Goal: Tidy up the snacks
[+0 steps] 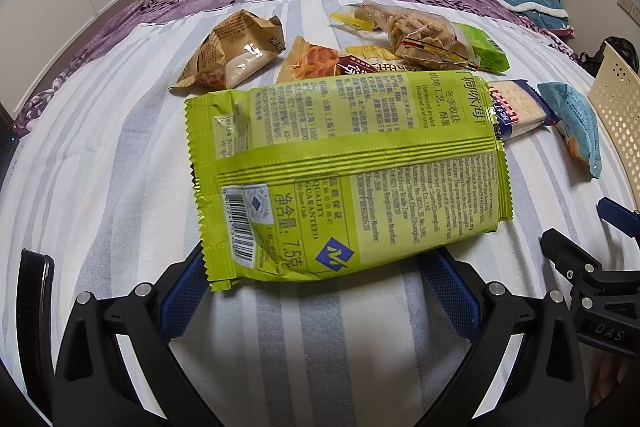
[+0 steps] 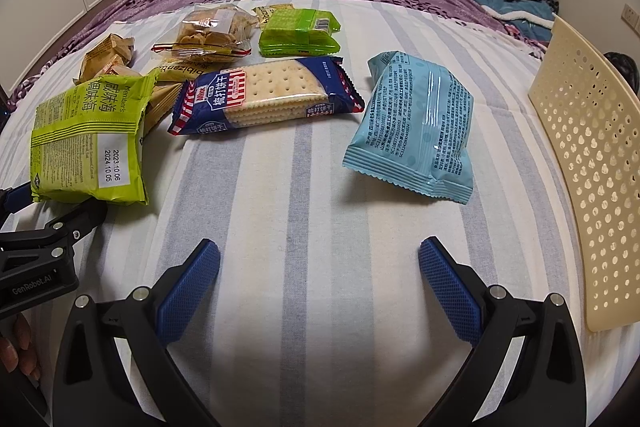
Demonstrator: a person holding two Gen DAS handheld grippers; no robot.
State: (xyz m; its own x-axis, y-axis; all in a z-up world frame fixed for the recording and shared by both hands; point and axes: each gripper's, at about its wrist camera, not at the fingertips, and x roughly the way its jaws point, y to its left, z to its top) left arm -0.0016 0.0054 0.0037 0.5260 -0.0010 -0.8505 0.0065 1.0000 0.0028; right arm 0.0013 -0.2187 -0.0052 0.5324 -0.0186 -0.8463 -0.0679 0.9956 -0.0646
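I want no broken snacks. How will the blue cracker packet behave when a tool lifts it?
The cracker packet likely stays stiff, since its stacked crackers form a flat block. It is probably fragile: a hard squeeze could crack them. The glossy wrapper may slip.

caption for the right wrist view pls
Open right gripper hovers over striped bedsheet facing cracker pack and blue snack bag.

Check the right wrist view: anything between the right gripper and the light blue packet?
Nothing. In the right wrist view only bare striped sheet lies between the open right gripper and the light blue packet.
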